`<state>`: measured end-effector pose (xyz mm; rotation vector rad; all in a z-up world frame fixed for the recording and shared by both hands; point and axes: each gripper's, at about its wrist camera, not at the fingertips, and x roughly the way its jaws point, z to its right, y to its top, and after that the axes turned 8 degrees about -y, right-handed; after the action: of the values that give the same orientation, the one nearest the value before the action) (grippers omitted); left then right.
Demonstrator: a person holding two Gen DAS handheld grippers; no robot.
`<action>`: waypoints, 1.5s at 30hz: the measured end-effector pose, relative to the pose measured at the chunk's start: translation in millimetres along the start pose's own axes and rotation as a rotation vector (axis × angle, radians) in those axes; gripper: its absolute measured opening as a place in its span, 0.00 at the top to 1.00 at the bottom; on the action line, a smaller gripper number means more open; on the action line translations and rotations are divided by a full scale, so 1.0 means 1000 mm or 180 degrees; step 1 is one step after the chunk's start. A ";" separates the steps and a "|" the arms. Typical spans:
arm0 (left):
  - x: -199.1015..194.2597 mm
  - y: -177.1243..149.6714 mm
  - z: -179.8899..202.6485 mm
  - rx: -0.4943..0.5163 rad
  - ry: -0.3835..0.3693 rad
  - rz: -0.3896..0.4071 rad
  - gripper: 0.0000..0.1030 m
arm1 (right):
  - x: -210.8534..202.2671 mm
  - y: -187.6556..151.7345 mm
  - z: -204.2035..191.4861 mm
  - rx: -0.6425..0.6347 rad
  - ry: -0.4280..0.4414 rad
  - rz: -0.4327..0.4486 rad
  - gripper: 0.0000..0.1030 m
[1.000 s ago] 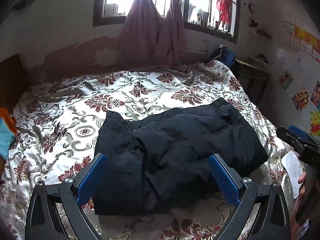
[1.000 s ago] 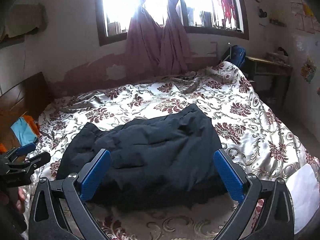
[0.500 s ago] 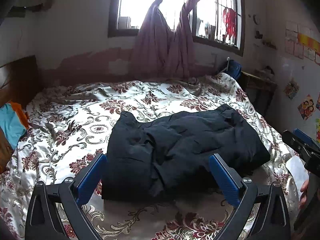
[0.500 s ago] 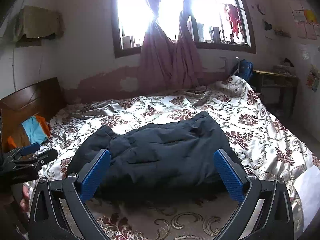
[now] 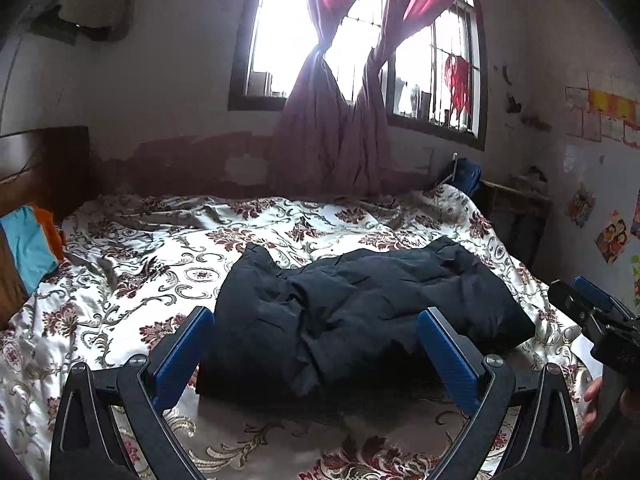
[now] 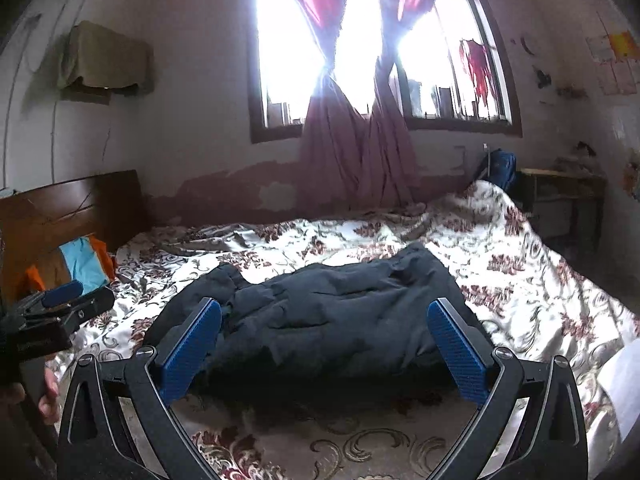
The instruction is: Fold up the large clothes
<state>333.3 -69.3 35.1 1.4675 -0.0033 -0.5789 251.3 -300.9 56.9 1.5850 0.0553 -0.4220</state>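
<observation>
A: Left gripper (image 5: 316, 350) spread wide, holding nothing. Right gripper (image 6: 324, 344) same, wide and empty. Both held above the near edge of the bed, clear of the cloth.

B: Bed state?

A: Floral bedspread (image 5: 160, 252) covered the whole mattress, rumpled toward the far wall. Wooden headboard (image 6: 72, 212) off to the left side.

B: And the garment?

A: Dark padded jacket (image 5: 360, 304) lay in the middle of the bedspread, toward the near edge, in front of both grippers. Looked folded into a thick, roughly rectangular bundle. No sleeve seen hanging free in either view.

B: So done?

A: Judged mostly done. Main folds seemed in. Top surface lumpy, left end thinner and sticking out past the bundle, near edge sagging a bit.

B: Left to do?

A: Possibly tidy that left end or press it flat. Otherwise nothing obvious. Couldn't tell whether another fold was intended.

B: Anything else on the bed?

A: Small teal and orange cloth (image 5: 30, 248) by the headboard, well apart from the jacket. White corner of something (image 6: 624, 392) at the near right edge, unidentifiable. Not touched by either gripper.
</observation>
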 end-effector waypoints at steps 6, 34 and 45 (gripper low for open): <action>-0.048 -0.003 0.019 -0.0007 0.0165 0.0155 0.01 | -0.038 0.008 0.007 -0.0011 0.0105 -0.0035 0.02; -0.180 -0.076 0.074 -0.0090 0.0602 -0.0010 0.00 | -0.160 -0.033 0.032 -0.0208 0.0212 -0.0304 0.02; -0.189 -0.100 0.075 -0.0129 0.0622 -0.0136 0.00 | -0.163 -0.047 0.040 -0.0154 0.0172 -0.0429 0.02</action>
<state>107.0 -68.4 16.5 1.4823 0.1923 -0.4654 77.6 -300.1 61.0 1.5499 0.2134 -0.4793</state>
